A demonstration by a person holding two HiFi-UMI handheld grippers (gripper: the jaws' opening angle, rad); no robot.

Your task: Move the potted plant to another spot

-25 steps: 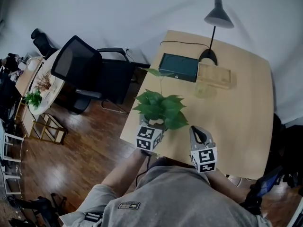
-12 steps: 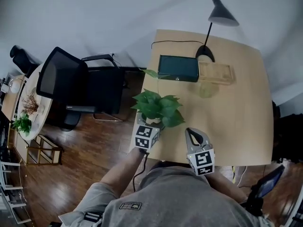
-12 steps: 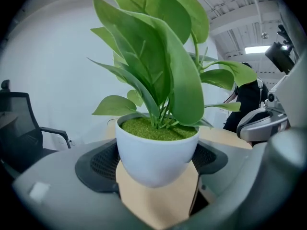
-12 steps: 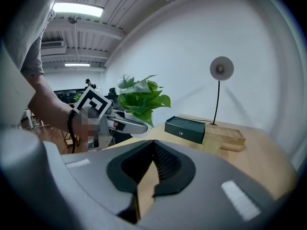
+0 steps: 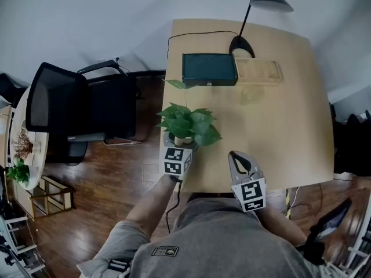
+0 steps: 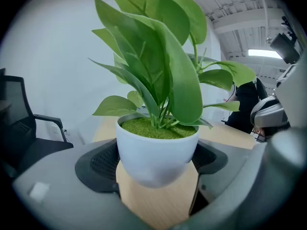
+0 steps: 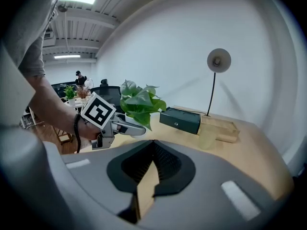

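The potted plant [image 5: 186,123], green leaves in a white pot [image 6: 156,159], is near the left front corner of the wooden table [image 5: 284,132]. My left gripper [image 5: 182,145] is shut on the pot, with a pad against each side of it [image 6: 157,150]. The pot's rounded bottom shows just above the tabletop; whether it touches I cannot tell. My right gripper [image 5: 235,154] is beside it to the right, near the front edge. It is shut with its tips together and holds nothing [image 7: 153,143]. The right gripper view shows the plant [image 7: 139,102] at the left.
At the back of the table are a dark green box [image 5: 209,69], a wooden tray [image 5: 258,70], a black desk lamp [image 5: 242,44] and a pale translucent cup [image 5: 250,94]. A black office chair [image 5: 69,106] stands left of the table.
The head view has swung, so the table sits further left in the picture. The left gripper and the pot have stayed together and come down a little. The right gripper has shifted slightly.
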